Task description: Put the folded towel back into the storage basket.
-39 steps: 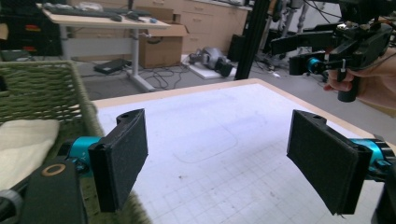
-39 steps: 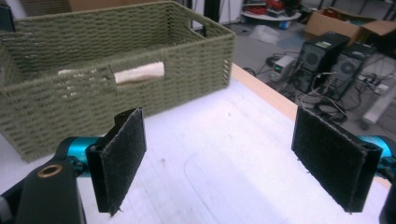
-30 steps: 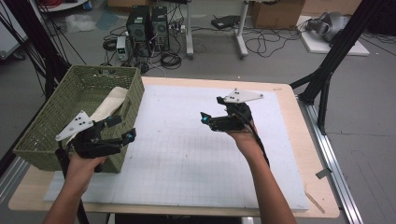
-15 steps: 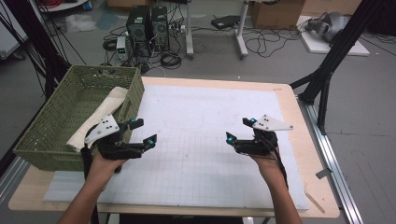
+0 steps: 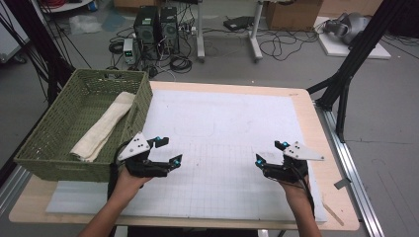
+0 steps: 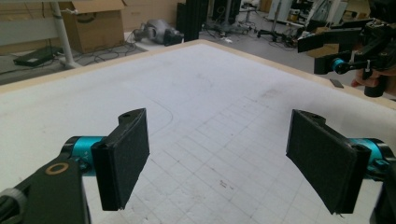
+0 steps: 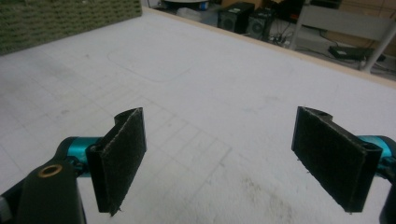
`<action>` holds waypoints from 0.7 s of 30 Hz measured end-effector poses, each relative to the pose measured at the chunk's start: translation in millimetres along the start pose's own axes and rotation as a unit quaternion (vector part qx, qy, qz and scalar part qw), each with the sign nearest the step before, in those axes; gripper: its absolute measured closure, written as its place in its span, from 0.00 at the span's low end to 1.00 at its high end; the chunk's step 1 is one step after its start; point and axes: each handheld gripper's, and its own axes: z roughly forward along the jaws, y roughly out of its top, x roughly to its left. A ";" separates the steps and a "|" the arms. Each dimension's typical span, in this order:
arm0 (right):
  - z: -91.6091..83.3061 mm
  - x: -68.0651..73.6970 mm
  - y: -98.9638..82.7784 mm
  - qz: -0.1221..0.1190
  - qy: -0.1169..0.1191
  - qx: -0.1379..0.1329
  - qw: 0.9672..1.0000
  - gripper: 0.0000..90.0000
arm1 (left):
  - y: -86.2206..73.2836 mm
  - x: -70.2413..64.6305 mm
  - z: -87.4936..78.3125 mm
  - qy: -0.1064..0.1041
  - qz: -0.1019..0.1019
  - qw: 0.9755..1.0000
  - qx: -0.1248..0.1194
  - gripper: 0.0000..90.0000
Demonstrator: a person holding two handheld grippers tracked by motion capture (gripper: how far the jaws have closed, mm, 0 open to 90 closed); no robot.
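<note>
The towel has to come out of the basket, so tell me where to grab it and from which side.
Grip the folded towel across its narrow width near the middle, coming straight down from above. It lies flat and long along the floor of the green basket, whose walls block any side approach. The left gripper, jaws open, is nearest.

A second ago my left gripper [image 5: 167, 150] was down at the green basket's [image 5: 54, 163] near wall; I have since drawn it clear onto the white mat [image 5: 222, 128], its jaws now wide apart. My right gripper [image 5: 271, 153] has pulled back from mid-mat toward me and rightward, jaws likewise spread, with bare mat between them.
</note>
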 end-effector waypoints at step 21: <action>-21.6 -11.3 -27.5 0.026 -0.045 -0.004 0.999 0.18 | -14.6 4.3 16.2 -0.001 -0.006 1.000 0.010 0.24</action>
